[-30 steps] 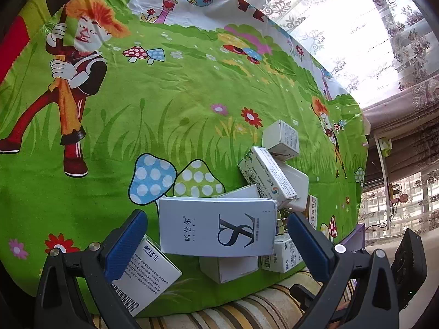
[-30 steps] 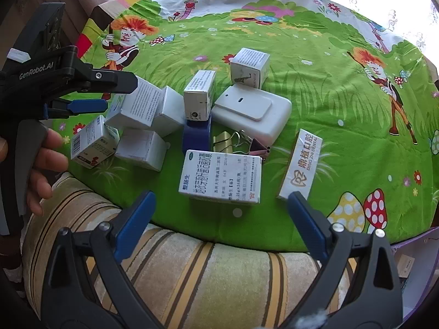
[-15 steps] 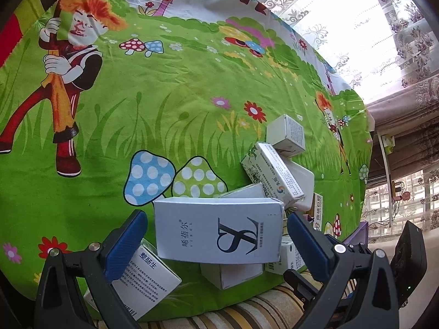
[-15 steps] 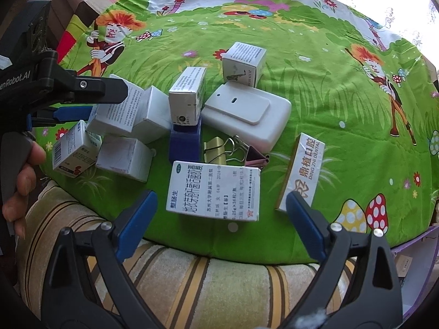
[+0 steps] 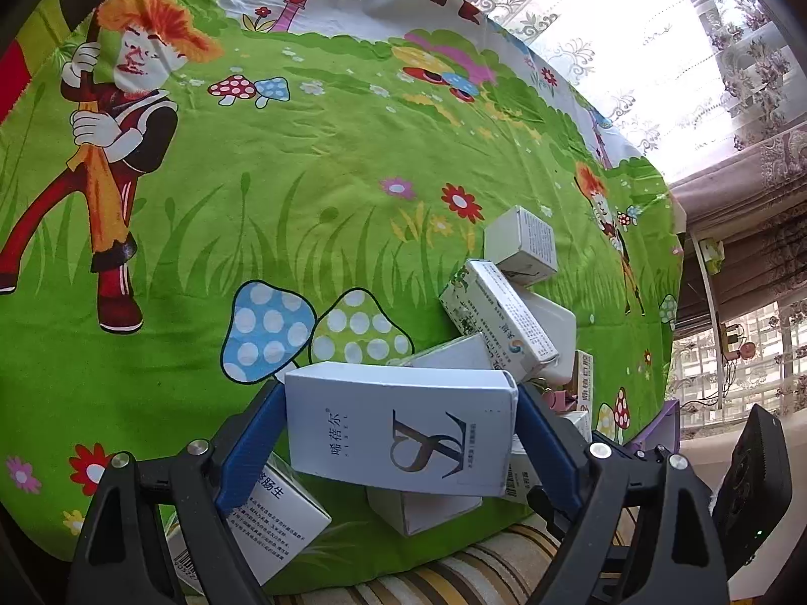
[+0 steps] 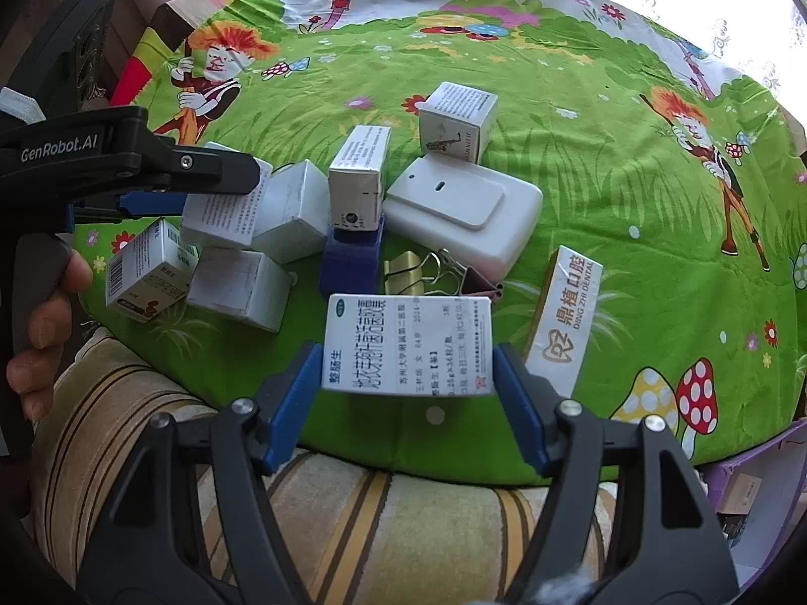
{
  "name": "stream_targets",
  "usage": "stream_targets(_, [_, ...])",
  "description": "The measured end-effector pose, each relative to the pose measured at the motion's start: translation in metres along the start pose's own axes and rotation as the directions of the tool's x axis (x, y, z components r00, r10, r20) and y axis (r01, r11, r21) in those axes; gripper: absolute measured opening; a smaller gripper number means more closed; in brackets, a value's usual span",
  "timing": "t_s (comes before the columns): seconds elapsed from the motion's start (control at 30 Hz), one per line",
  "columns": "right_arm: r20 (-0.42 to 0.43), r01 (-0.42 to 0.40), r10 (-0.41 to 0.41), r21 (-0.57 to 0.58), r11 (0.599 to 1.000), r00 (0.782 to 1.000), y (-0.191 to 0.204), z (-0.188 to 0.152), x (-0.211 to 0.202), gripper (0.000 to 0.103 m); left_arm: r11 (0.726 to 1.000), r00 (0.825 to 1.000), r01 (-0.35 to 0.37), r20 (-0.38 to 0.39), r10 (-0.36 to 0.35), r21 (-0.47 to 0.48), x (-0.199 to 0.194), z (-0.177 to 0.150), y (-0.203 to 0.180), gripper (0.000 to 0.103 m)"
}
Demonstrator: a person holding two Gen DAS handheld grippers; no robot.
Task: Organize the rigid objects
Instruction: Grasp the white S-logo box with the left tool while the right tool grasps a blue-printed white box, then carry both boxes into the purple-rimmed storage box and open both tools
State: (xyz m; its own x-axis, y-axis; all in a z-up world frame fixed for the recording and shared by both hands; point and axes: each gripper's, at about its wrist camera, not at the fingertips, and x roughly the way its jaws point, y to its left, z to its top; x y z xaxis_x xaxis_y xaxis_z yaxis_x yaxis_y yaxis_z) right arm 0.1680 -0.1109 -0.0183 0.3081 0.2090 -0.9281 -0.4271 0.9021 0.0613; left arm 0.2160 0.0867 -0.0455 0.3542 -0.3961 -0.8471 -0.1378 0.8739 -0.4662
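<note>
Both grippers are closing at once on boxes at the near edge of the cartoon cloth (image 5: 302, 212). Left gripper (image 5: 398, 433): jaws closing w/ the pale-blue box (image 5: 403, 433) between them, pads at or just touching its two short ends; box sits tilted on top of other white boxes, so I judge it's about gripped but can't confirm full pressure. Right gripper (image 6: 406, 393): jaws closing on the white medicine box (image 6: 408, 348), blue pads right at its left & right sides, box flat on the cloth near the striped cushion (image 6: 353, 514). To do this step well: keep both wrists steady while the pads seat, squeeze across the ends evenly so neither box twists, then lift straight up. The pale-blue box leans on a neighbour, so a slanted pull would likely drag the pile. Card boxes crush easily, so grip firm, not hard. Views differ: the right wrist cam shows the whole cluster, incl. the flat white plastic case (image 6: 464, 212), binder clips (image 6: 428, 267), blue block (image 6: 350, 262), dental box (image 6: 565, 317) to the right, plus the person's hand (image 6: 40, 322) on the left tool. The left wrist cam hides most of that behind the pale-blue box, but shows the box w/ a barcode (image 5: 272, 514) under its left jaw & the curtains (image 5: 655, 50) far right.
</note>
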Motion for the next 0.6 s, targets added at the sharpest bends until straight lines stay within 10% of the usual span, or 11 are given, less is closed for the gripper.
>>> stream_targets(0.6, [0.097, -0.017, 0.012, 0.049, 0.999, 0.995, -0.017, -0.009, -0.034, 0.072, 1.000, 0.994, 0.001, 0.112, -0.003, 0.015, -0.042, -0.017, -0.028, 0.089])
